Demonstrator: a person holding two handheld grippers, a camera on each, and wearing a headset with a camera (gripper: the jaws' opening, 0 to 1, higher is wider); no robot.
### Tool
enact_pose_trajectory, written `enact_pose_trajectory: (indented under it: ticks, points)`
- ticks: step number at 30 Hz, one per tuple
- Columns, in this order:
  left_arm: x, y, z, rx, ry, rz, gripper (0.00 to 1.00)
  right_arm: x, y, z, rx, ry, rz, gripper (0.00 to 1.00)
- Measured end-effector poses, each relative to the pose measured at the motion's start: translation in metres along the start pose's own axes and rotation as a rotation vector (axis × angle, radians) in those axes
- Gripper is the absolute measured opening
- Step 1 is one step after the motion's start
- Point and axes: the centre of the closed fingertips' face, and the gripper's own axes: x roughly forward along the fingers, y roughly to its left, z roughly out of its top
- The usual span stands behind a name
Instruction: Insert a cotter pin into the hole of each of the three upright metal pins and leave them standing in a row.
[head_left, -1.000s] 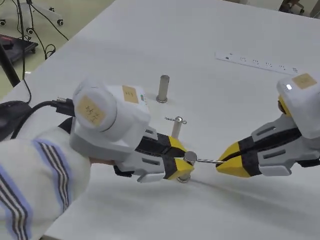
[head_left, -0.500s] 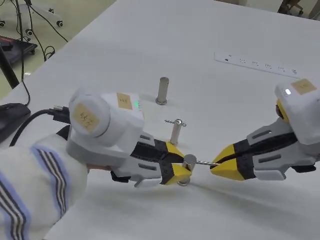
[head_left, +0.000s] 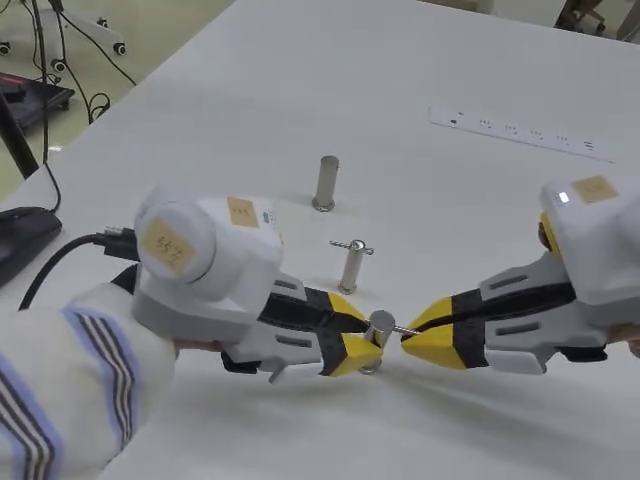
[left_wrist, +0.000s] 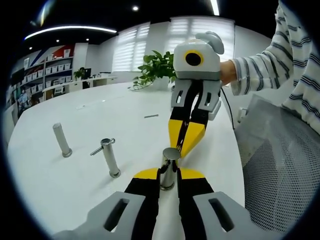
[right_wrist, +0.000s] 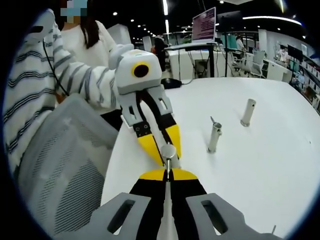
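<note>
Already, 1 cotter pin (head_left: 352, 244) in middle pin (head_left: 350, 272)

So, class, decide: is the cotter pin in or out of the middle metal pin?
In. The cotter pin crosses the middle metal pin near its top, sticking out on both sides.

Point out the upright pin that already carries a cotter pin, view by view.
Head view: pinned post at centre, just beyond the gripped post.
Left gripper view: pinned post left of centre, between the bare post and the gripped post.
Right gripper view: pinned post right of centre, between the same two.
Shared landmark: the bare post, at the row's far end.
</note>
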Motion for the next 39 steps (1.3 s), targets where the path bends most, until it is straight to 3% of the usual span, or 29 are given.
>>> enact_pose_trajectory:
  ticks: [4,7,17,27,39]
  points:
    - [0.0,0.0,0.0,-0.002,-0.003,0.009,0.12,0.003,0.001,0.0,0.034,0.001,0.005,0.09]
    - [0.0,0.0,-0.001,0.007,-0.004,0.015,0.12,0.0,0.001,-0.002,0.013,0.011,-0.008,0.15]
    - [0.0,0.0,-0.001,0.012,-0.009,0.017,0.12,-0.018,-0.002,-0.009,0.028,0.035,-0.027,0.1]
    - [-0.002,0.0,-0.001,0.001,-0.013,0.022,0.12,-0.016,0.002,-0.002,0.017,0.018,-0.019,0.03]
    - [-0.006,0.002,-0.005,-0.032,-0.022,0.033,0.1,-0.012,0.005,0.005,0.031,0.0,-0.015,0.03]
